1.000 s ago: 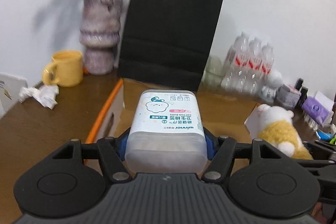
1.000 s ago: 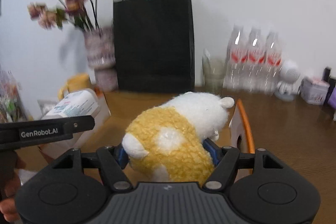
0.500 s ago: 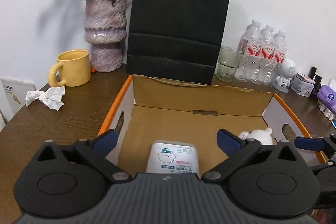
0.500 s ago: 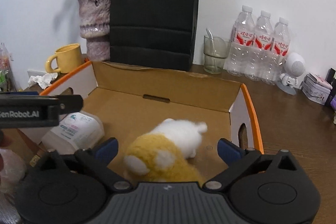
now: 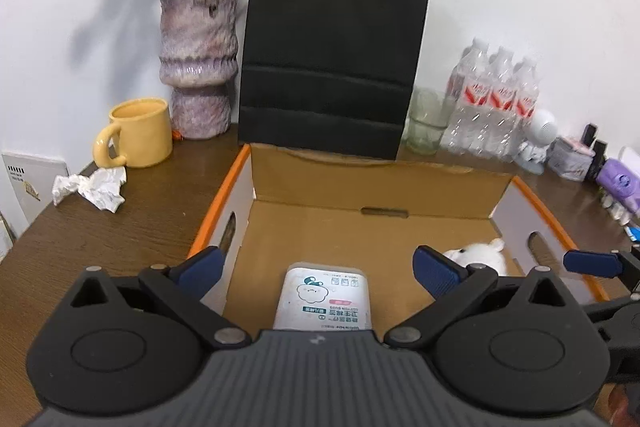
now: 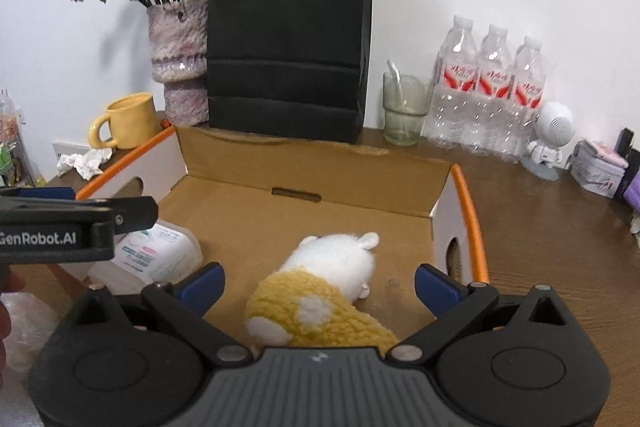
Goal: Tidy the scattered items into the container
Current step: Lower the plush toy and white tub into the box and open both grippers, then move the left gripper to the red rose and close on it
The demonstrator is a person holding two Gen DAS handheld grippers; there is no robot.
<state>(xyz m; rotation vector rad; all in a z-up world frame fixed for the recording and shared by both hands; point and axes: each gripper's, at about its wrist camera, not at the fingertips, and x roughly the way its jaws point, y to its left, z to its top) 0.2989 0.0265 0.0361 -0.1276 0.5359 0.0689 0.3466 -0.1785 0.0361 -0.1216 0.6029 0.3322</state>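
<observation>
- Your left tongs (image 5: 316, 269) and right tongs (image 6: 319, 279) stand wide apart, holding nothing.
- Done: the cotton bud box (image 5: 325, 301) and plush toy (image 6: 320, 301) lie inside the cardboard box (image 6: 466, 195).
- Possibly left: the crumpled paper (image 5: 93, 187) on the surface (image 5: 100, 239), beside the yellow mug (image 5: 138, 133).
- Lift clear of the orange rims; the box's far half is open.

box (image 6: 466, 195): brown inside, white sides, orange rim | plush toy (image 6: 320, 303): yellow and white | cotton bud tub (image 5: 326, 301): white, blue print | bag (image 6: 286, 35): black | mug (image 5: 138, 133): yellow | vase (image 5: 196, 63): purple, mottled | table (image 6: 540, 227): dark brown wood grain
</observation>
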